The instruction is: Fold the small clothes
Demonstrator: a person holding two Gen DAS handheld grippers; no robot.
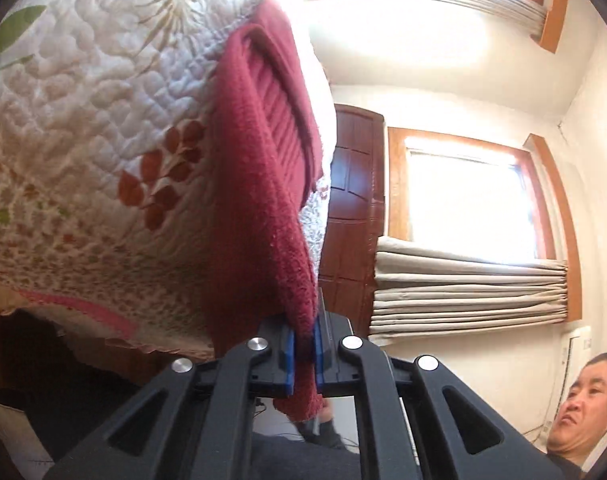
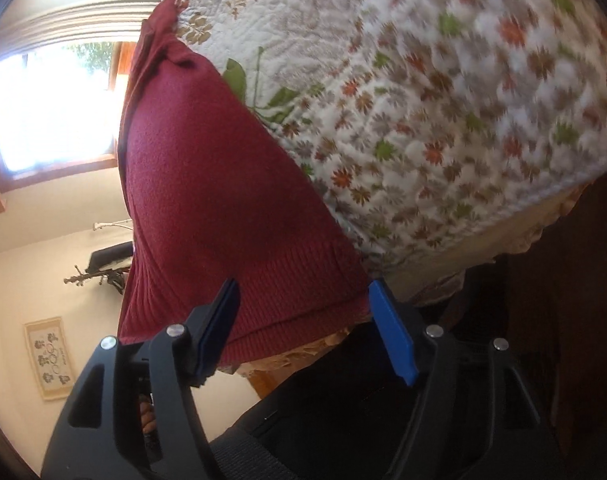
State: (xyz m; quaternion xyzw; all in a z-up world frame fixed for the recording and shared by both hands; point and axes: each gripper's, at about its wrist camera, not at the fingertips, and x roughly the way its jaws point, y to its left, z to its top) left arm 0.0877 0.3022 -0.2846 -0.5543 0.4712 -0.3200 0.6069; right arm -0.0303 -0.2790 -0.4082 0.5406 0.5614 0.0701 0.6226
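Red knit fills the middle of both views: a small dark-red garment (image 1: 263, 184) lies partly on a quilted floral bedspread (image 1: 95, 128), with one end drawn off toward the bed's edge. Going left to right in the left wrist view, the quilt takes up the left half, then comes the garment's fuzzy inner side and a ribbed band, then a brown door (image 1: 353, 208) and a bright window with bunched curtains (image 1: 467, 292). At the bottom, the left gripper (image 1: 303, 354) is clamped on a folded edge of the cloth, its blue pads pressed close with the fabric pinched between them. That hold looks meant to keep one corner taut while the other side is handled.

In the right wrist view a window (image 2: 51, 108) and a framed picture (image 2: 49, 358) sit at the left, then the garment's (image 2: 223, 200) smooth outer face and ribbed hem, then the bedspread (image 2: 463, 100), blurred at the right. The right gripper (image 2: 303, 330) stands spread wide, its blue fingers (image 2: 393, 336) straddling the hem but not closed on it. It is probably lined up to take the hem, so both ends can be carried over into a fold.
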